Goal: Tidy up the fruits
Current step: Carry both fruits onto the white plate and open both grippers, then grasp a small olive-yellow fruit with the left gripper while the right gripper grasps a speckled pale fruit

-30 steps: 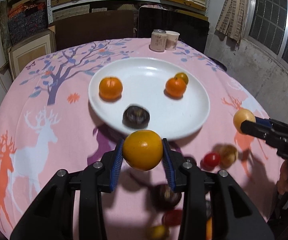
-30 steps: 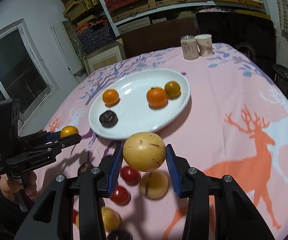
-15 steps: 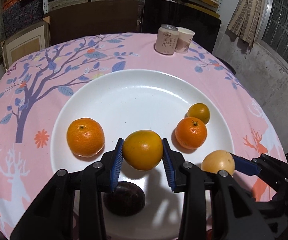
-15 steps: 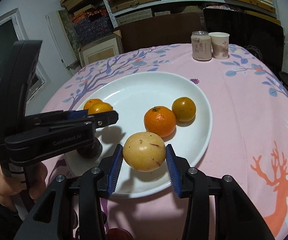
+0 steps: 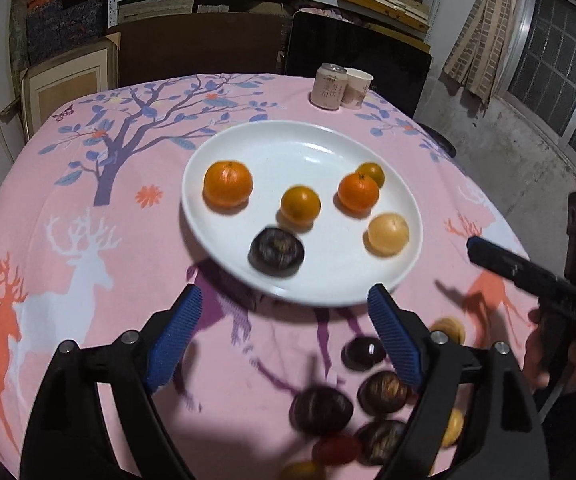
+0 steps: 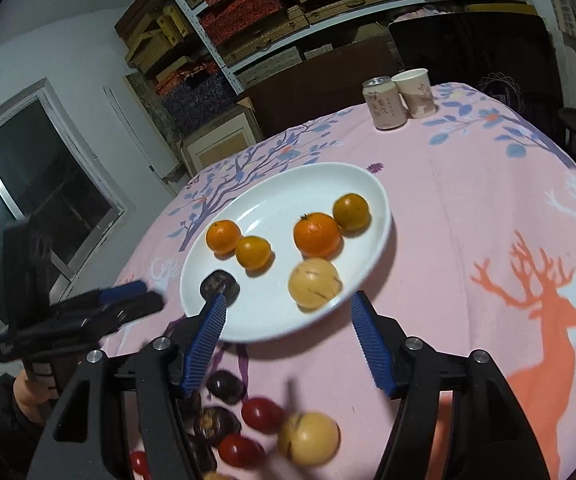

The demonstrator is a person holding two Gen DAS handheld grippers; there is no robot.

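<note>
A white plate [image 5: 307, 148] [image 6: 280, 196] on the pink cloth holds several fruits. Among them are a small orange fruit [image 5: 300, 205] [image 6: 252, 253], a pale yellow fruit [image 5: 388, 234] [image 6: 315, 283], a tangerine [image 5: 358, 192] [image 6: 316, 235] and a dark fruit [image 5: 276, 248]. My left gripper [image 5: 284, 336] is open and empty, just short of the plate's near rim. My right gripper [image 6: 289, 340] is open and empty at the plate's near edge. Loose fruits lie on the cloth near me: dark ones [image 5: 321, 410], red ones [image 6: 262, 414], a yellow one [image 6: 307, 438].
A drink can [image 5: 329, 87] [image 6: 383, 102] and a paper cup [image 5: 357, 83] [image 6: 415, 93] stand at the table's far side. Dark chairs and shelves of boxes stand behind the table. The table's edge drops off at the right.
Both grippers have opened and drawn back off the plate. The small orange fruit and the pale yellow fruit they held now rest on the plate.
</note>
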